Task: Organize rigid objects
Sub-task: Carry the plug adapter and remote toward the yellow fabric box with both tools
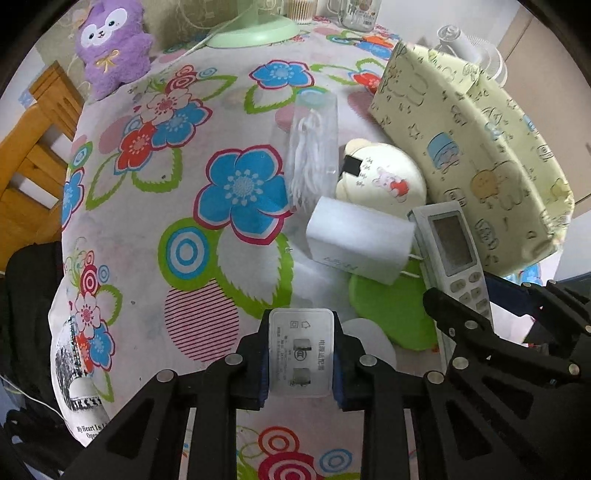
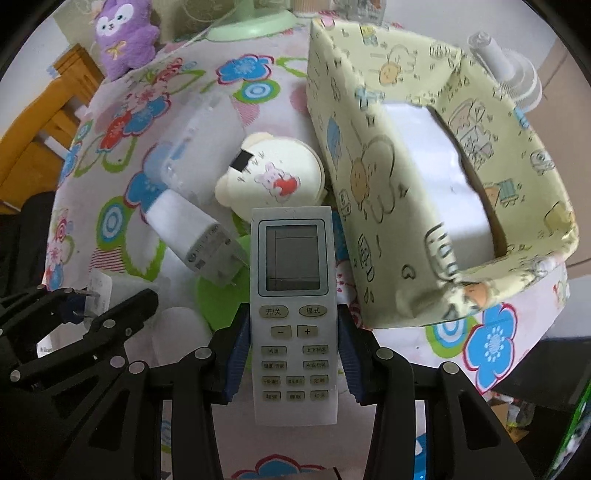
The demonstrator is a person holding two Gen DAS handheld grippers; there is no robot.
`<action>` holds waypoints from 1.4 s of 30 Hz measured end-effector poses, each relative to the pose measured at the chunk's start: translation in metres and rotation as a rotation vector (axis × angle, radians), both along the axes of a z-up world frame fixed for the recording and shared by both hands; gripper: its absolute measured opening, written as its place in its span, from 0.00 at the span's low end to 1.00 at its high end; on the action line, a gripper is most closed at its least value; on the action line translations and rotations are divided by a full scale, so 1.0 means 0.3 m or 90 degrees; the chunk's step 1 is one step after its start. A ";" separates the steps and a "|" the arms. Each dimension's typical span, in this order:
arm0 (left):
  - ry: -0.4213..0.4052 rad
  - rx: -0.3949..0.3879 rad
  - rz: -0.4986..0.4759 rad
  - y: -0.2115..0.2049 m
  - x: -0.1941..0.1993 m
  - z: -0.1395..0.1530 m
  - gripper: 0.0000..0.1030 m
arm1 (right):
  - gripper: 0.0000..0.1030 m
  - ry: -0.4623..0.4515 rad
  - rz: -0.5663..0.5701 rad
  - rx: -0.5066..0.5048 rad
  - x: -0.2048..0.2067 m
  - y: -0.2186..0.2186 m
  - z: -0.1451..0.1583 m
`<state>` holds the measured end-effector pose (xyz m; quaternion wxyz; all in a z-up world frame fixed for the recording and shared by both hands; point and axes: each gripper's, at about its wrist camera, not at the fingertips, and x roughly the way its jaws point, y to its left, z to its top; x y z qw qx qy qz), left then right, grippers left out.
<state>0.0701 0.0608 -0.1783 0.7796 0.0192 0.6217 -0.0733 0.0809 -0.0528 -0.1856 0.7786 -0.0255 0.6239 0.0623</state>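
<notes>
My left gripper [image 1: 300, 363] is shut on a small white power adapter [image 1: 300, 350], its label face toward the camera, held above the flowered tablecloth. My right gripper [image 2: 293, 354] is shut on a grey air-conditioner remote [image 2: 291, 295], screen up, beside the yellow fabric box [image 2: 388, 192]. On the cloth lie a bigger white charger [image 1: 360, 240], a cream round bear-shaped case [image 1: 384, 181] and a clear tube of white picks [image 1: 314, 147]. In the left wrist view the remote [image 1: 452, 247] and the right gripper's fingers [image 1: 458, 317] show at the right. A white box [image 2: 439, 173] lies inside the fabric box.
A purple plush toy [image 1: 110, 48] and a green fan base [image 1: 255, 31] stand at the far edge of the table. A glass jar [image 1: 360, 13] stands behind. A wooden chair [image 1: 33, 147] is to the left. A white fan [image 2: 513, 77] rises behind the box.
</notes>
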 end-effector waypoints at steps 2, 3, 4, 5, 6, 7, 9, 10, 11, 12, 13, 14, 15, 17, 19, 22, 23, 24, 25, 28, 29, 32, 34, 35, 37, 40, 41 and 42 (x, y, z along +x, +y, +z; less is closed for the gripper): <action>-0.005 -0.007 0.003 -0.003 -0.004 0.023 0.24 | 0.46 -0.010 0.006 -0.001 -0.002 0.003 0.027; -0.007 -0.008 0.003 -0.003 -0.005 0.035 0.24 | 0.46 -0.014 0.007 -0.003 -0.005 0.005 0.039; -0.011 -0.010 0.004 -0.002 -0.007 0.049 0.24 | 0.46 -0.019 0.009 -0.004 -0.009 0.003 0.057; -0.016 -0.015 0.006 -0.001 -0.008 0.065 0.24 | 0.46 -0.022 0.009 -0.003 -0.009 0.004 0.068; -0.019 -0.016 0.006 0.003 -0.011 0.075 0.24 | 0.46 -0.025 0.009 -0.002 -0.011 0.001 0.080; -0.023 -0.016 0.006 0.004 -0.019 0.087 0.24 | 0.46 -0.029 0.011 -0.002 -0.019 -0.004 0.098; -0.032 -0.016 0.007 0.006 -0.033 0.118 0.24 | 0.46 -0.035 0.012 -0.002 -0.014 0.007 0.117; -0.035 -0.016 0.007 0.005 -0.037 0.130 0.24 | 0.46 -0.040 0.014 -0.001 -0.016 0.010 0.130; -0.041 -0.017 0.009 0.005 -0.041 0.148 0.24 | 0.46 -0.043 0.015 -0.001 -0.019 0.010 0.143; -0.045 -0.018 0.010 0.006 -0.046 0.164 0.24 | 0.46 -0.046 0.014 0.000 -0.018 0.008 0.155; -0.049 -0.018 0.010 0.006 -0.051 0.177 0.24 | 0.46 -0.051 0.015 0.001 -0.021 0.008 0.173; -0.054 -0.019 0.011 0.006 -0.054 0.192 0.24 | 0.46 -0.054 0.014 0.002 -0.024 0.005 0.185; -0.058 -0.020 0.012 0.007 -0.055 0.204 0.24 | 0.46 -0.056 0.013 0.003 -0.029 0.002 0.199; -0.065 -0.022 0.013 0.010 -0.059 0.228 0.24 | 0.46 -0.062 0.012 0.004 -0.033 0.003 0.224; -0.069 -0.023 0.014 0.012 -0.060 0.248 0.24 | 0.46 -0.069 0.010 0.006 -0.047 -0.007 0.254; -0.078 -0.025 0.010 0.009 -0.060 0.281 0.24 | 0.46 -0.078 0.004 0.008 -0.051 -0.012 0.290; -0.082 -0.025 0.008 0.007 -0.060 0.295 0.24 | 0.46 -0.083 0.002 0.008 -0.052 -0.012 0.299; -0.086 -0.023 0.005 0.002 -0.062 0.307 0.24 | 0.46 -0.087 0.001 0.009 -0.052 -0.013 0.308; -0.090 -0.020 0.003 -0.001 -0.061 0.315 0.24 | 0.46 -0.091 -0.001 0.012 -0.053 -0.017 0.319; -0.103 -0.014 -0.001 -0.015 -0.056 0.342 0.24 | 0.46 -0.102 -0.005 0.020 -0.054 -0.033 0.346; -0.108 -0.013 -0.001 -0.023 -0.053 0.351 0.24 | 0.46 -0.107 -0.007 0.021 -0.051 -0.039 0.354; -0.117 -0.010 0.002 -0.046 -0.045 0.371 0.24 | 0.46 -0.119 -0.012 0.021 -0.042 -0.062 0.376; -0.120 -0.009 -0.001 -0.061 -0.035 0.380 0.24 | 0.46 -0.123 -0.014 0.021 -0.031 -0.078 0.386; -0.122 -0.009 -0.002 -0.070 -0.029 0.384 0.24 | 0.46 -0.125 -0.015 0.022 -0.025 -0.088 0.391; -0.125 -0.008 -0.002 -0.091 -0.015 0.393 0.24 | 0.46 -0.129 -0.015 0.022 -0.012 -0.105 0.399; -0.131 -0.010 0.001 -0.122 0.007 0.403 0.24 | 0.46 -0.135 -0.012 0.021 0.016 -0.140 0.410; -0.133 -0.012 0.002 -0.134 0.015 0.404 0.24 | 0.46 -0.136 -0.011 0.020 0.021 -0.149 0.412; -0.133 -0.013 0.004 -0.145 0.023 0.403 0.24 | 0.46 -0.137 -0.009 0.018 0.028 -0.159 0.413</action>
